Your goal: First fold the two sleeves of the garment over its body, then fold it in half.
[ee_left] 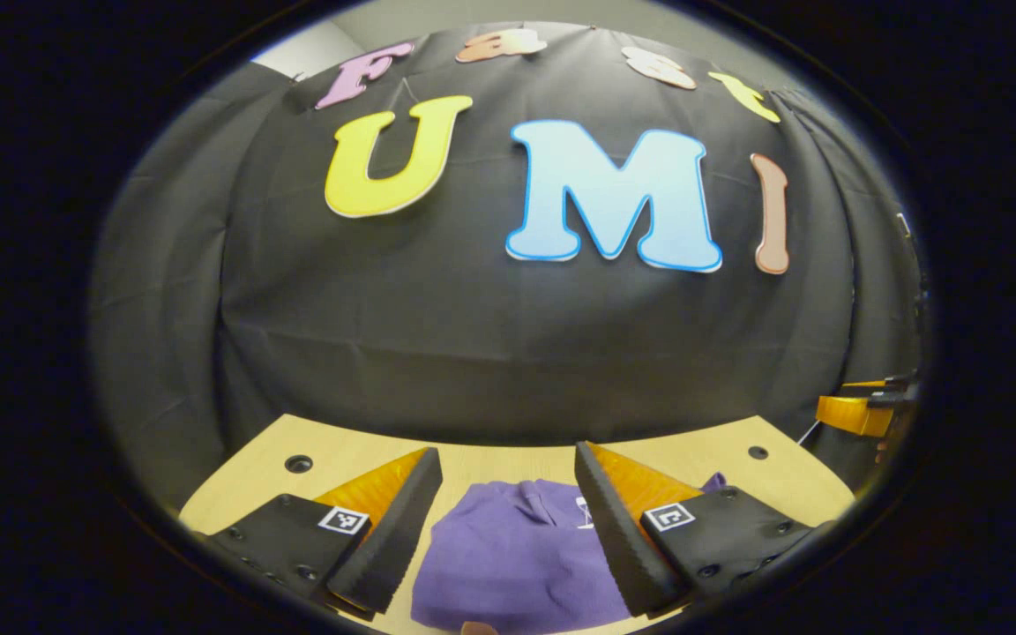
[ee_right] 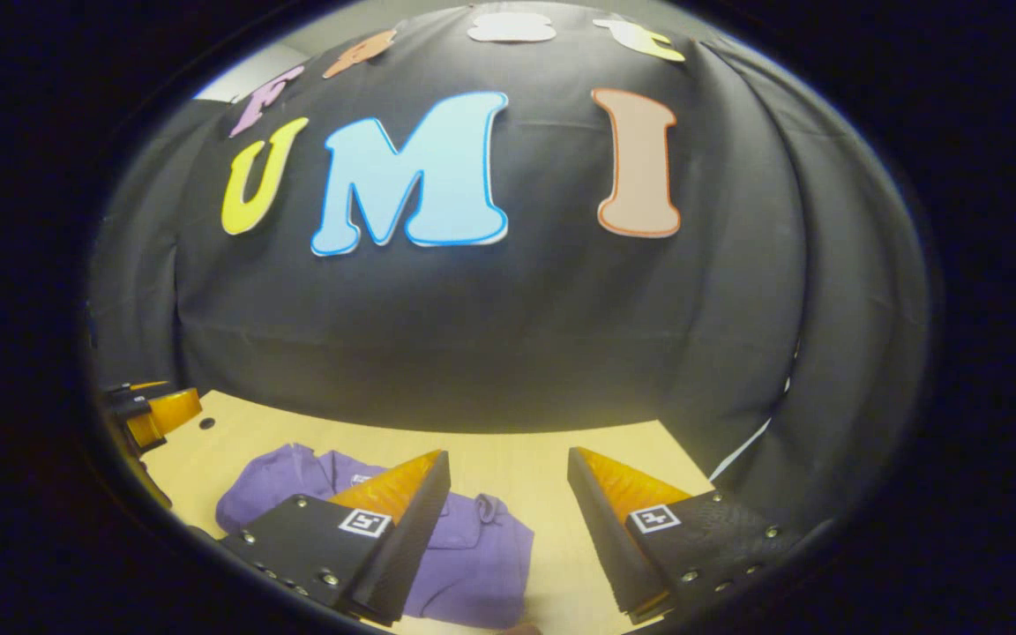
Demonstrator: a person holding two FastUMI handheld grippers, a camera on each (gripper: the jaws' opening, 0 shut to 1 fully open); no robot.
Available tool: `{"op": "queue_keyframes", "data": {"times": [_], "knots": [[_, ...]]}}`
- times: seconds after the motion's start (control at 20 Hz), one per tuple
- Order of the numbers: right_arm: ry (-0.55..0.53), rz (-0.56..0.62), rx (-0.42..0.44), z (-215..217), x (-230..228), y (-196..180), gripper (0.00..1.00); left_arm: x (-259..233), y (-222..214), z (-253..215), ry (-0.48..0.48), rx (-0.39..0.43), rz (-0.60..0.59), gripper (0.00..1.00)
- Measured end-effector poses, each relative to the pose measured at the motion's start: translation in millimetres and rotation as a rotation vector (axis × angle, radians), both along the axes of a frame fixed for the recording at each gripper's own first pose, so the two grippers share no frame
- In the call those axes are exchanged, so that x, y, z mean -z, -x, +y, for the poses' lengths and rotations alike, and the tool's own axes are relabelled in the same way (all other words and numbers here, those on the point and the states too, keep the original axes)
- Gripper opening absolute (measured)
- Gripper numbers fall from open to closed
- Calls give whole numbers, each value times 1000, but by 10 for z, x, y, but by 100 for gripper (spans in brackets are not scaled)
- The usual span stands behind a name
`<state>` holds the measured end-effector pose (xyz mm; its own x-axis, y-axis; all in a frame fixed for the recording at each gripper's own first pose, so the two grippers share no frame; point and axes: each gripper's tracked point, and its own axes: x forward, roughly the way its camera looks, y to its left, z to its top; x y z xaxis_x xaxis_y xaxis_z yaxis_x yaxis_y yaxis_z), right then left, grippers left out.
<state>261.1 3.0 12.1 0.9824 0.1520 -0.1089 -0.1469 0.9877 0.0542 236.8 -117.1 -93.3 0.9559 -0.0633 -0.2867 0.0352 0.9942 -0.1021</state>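
Two hand-held grippers up off a pale wooden tabletop (ee_left: 508, 463), both above one purple knit garment (ee_left: 517, 556) lying on it. Left gripper (ee_left: 508, 494): fingers spread wide, nothing between them, cloth seen straight down through the gap. Right gripper (ee_right: 508, 494): also spread wide, holding nothing, bare wood in the gap.

Key relation: garment dead ahead and below the left gripper, centred between its fingers. From the right gripper, garment (ee_right: 473, 556) off to its own left, mostly behind the left finger, with bare table straight ahead. So left gripper judged nearer to the cloth; right needs a shift leftward to reach its edge.

Long axis hard to call: looks bunched, roughly across the right gripper view from a rumpled lobe (ee_right: 270, 489) at far left to a squarer edge near centre. Small white tag (ee_left: 585, 511) near the top of the cloth in the left gripper view. Sleeves not clearly laid out; cannot tell which fold is which.

Other gripper's fingers visible at the right rim of the left gripper view (ee_left: 861, 413) and at the left rim of the right gripper view (ee_right: 151, 414), well apart from the cloth.

Likely step: descent to pinch a sleeve; no contact with cloth yet.
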Motion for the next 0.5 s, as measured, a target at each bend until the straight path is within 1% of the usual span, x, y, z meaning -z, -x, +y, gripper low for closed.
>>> {"op": "queue_keyframes", "data": {"times": [0.1,0.25,0.4,0.5], "knots": [[30,-74,-1,-25,-228,221,83,-266,193,-38,-11,-4,-53,96],[63,-166,-11,-1,-421,575,83,-625,525,-126,-11,-7,-118,96],[90,-240,-27,21,-612,926,83,-906,869,-172,-9,-16,-175,96],[85,-265,-40,53,-691,1116,82,-1027,1070,-186,-21,-23,-199,96]]}}
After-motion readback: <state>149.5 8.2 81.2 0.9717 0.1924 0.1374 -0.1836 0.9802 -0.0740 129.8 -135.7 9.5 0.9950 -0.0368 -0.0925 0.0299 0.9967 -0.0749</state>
